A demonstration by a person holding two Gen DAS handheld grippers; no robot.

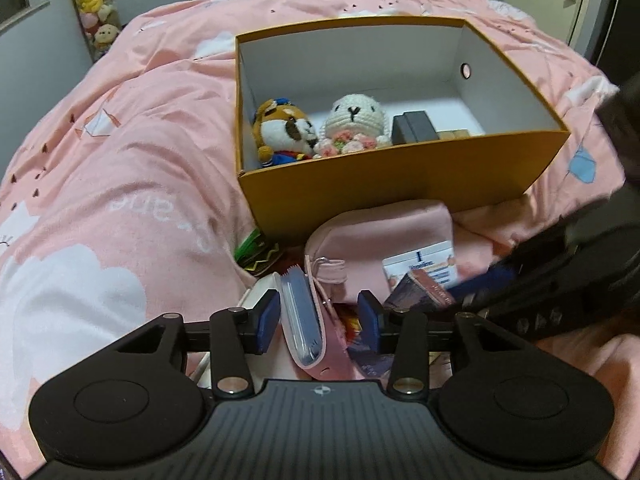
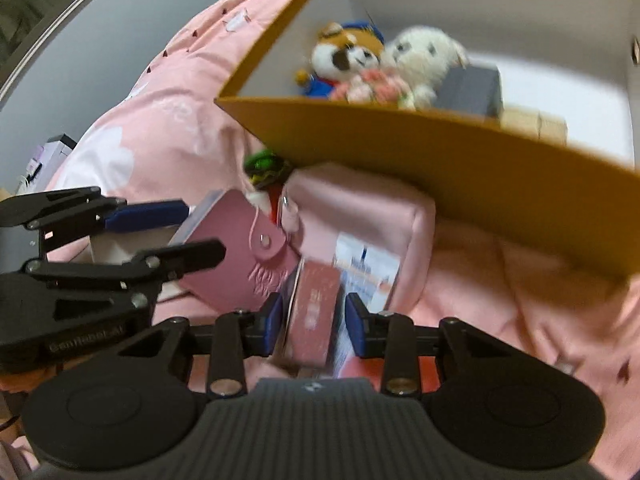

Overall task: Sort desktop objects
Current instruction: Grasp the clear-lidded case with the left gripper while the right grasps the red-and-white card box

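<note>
The work surface is a bed covered by a pink quilt with white cloud print (image 1: 120,184). At the far left of the left wrist view, a column of small plush toys (image 1: 96,4) hangs against the grey wall. An open orange cardboard box with a white interior (image 1: 384,184) stands on the quilt and contains, from left to right, a brown and white plush animal with a blue cap (image 1: 282,132), a white crocheted rabbit with pink flowers (image 1: 354,122), a dark grey rectangular case (image 1: 414,128) and pale wooden blocks (image 1: 454,135). In front of the box lies a cluster of unsorted items: a green and black patterned object (image 1: 256,250) at the box's near left corner, a pink snap-button card wallet with clear sleeves (image 1: 306,328), a soft pink fabric pouch (image 1: 380,236) and a white carton with blue print (image 1: 420,266) resting against the pouch. The left gripper (image 1: 318,320) has its fingers spread on either side of the pink wallet; the blue pads (image 1: 268,320) do not press on it. The right gripper (image 2: 314,324) has its fingers spread around a dusty-pink rectangular packet (image 2: 314,312), which stands between the pads with narrow gaps on both sides; whether the pads touch it cannot be confirmed because the view is blurred.
</note>
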